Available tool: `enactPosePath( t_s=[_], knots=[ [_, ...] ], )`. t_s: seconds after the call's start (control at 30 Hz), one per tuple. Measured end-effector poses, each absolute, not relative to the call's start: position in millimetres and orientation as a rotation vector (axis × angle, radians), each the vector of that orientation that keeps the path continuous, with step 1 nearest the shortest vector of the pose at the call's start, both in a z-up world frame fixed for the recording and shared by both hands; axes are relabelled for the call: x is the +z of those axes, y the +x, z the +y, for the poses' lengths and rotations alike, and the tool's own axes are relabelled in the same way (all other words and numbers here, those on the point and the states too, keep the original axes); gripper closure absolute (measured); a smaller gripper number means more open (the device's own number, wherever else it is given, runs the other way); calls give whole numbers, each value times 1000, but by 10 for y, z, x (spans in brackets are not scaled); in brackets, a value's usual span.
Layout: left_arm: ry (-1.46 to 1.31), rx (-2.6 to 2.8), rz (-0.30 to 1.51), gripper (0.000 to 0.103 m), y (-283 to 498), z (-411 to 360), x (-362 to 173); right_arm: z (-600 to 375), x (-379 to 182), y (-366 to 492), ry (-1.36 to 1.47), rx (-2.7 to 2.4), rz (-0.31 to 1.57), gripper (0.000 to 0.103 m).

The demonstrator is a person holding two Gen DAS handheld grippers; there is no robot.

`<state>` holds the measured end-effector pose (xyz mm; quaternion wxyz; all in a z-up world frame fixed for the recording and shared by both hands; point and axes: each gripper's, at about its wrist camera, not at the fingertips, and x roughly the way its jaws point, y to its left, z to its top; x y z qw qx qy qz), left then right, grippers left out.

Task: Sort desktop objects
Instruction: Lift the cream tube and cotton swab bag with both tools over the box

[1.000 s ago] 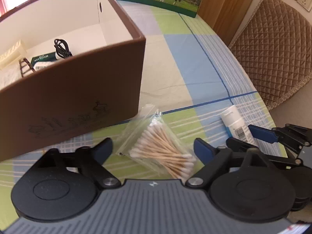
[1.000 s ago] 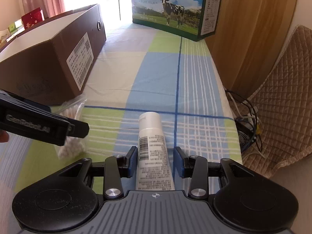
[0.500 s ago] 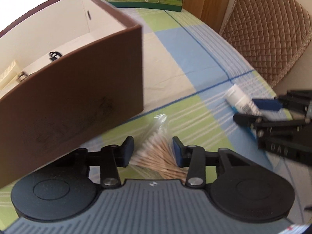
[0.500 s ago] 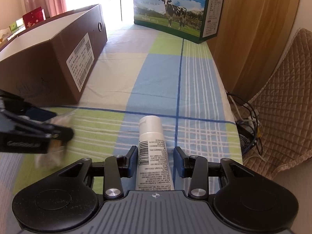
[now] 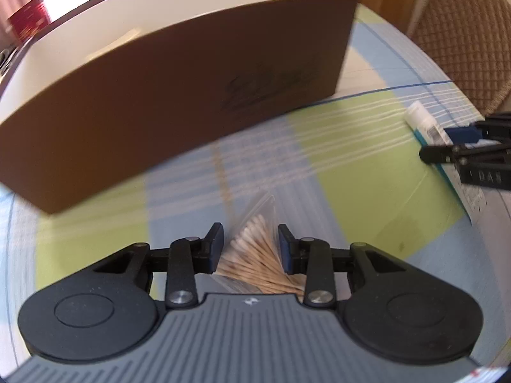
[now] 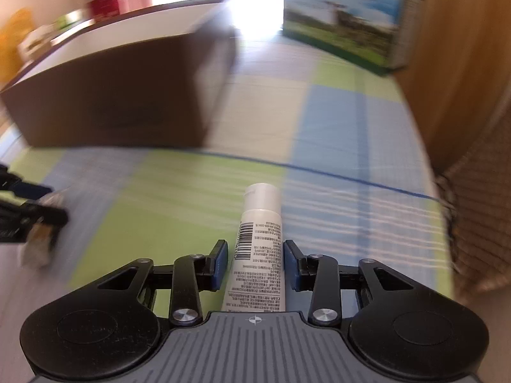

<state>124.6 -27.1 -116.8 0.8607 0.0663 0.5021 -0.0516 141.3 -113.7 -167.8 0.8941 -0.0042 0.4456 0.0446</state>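
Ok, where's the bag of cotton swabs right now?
In the left wrist view, the bag of cotton swabs sits between the left gripper pads, in front of the brown box.

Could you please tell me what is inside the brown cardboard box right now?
Only the white inner walls of the brown cardboard box show in either wrist view. Its near wall hides the floor, so any contents cannot be seen.
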Motion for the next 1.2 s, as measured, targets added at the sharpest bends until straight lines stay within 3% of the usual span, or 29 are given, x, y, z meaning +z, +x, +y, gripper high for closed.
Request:
enactPosePath(
  t_s=[0.13, 0.23, 0.3, 0.47, 0.53, 0.57, 0.7, 1.2],
  knots=[
    [109, -69, 1062, 72, 1074, -82, -1148, -808, -1704, 1390, -33, 203, 914, 66],
    [89, -46, 1062, 68, 1019, -29, -1137, -633, -1740, 1438, -89, 225, 908, 55],
    [67, -25, 1067, 54, 994, -3, -1138, -602, -1767, 1491, -81, 219, 904, 54],
    [37, -13, 1070, 52, 958, 24, -1156, -580, -1779, 1538, -88, 214, 896, 56],
    [30, -23, 1073, 55, 955, 24, -1155, -569, -1764, 1516, -91, 221, 893, 73],
    [29, -33, 1070, 61, 955, 14, -1149, -555, -1758, 1505, -93, 224, 893, 74],
    [56, -79, 1068, 70, 948, -54, -1136, -506, -1756, 1452, -92, 227, 895, 75],
    [49, -122, 1041, 81, 844, 39, -1016, -320, -1724, 1289, -36, 280, 919, 76]
  ],
)
